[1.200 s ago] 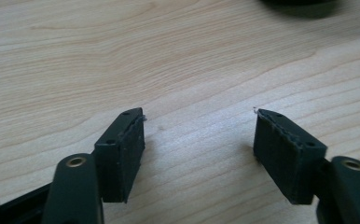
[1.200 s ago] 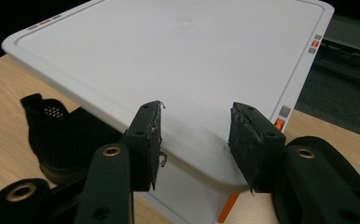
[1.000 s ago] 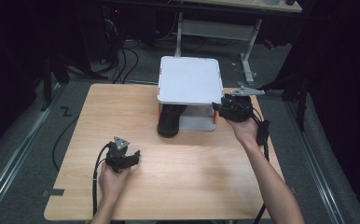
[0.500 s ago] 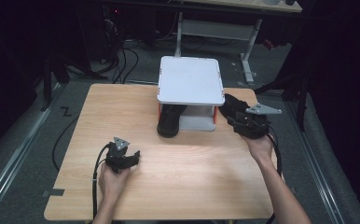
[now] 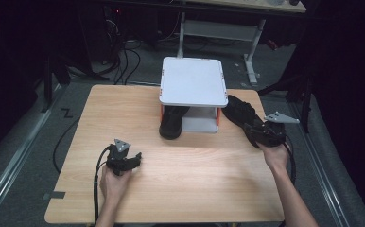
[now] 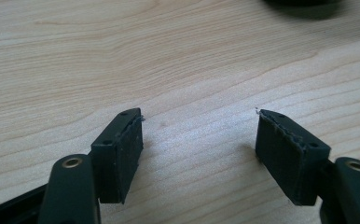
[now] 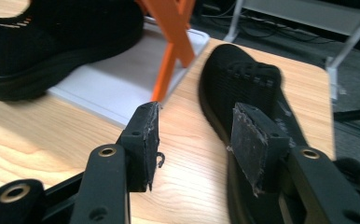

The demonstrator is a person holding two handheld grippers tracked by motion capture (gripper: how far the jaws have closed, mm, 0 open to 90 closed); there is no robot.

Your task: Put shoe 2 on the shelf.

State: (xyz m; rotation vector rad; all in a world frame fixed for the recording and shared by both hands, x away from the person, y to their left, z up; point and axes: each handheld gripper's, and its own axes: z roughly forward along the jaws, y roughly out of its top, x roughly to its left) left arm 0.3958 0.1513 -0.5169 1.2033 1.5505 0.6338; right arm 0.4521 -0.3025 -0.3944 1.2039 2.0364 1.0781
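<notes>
Resting low: left gripper (image 5: 132, 160), fingers (image 6: 122, 154) released over bare surface (image 5: 195, 170).
Shoes: two, both black; one (image 5: 172, 122) under the white rack (image 5: 192, 80), one (image 5: 241, 113) beside it near the right edge.
Right gripper (image 7: 194, 140): fingers released, astride that shoe's edge.

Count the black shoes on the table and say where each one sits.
2. One black shoe sits on the lower shelf of the small white rack, toe poking out; the other shoe lies on the table right of it, by the right gripper.
</notes>
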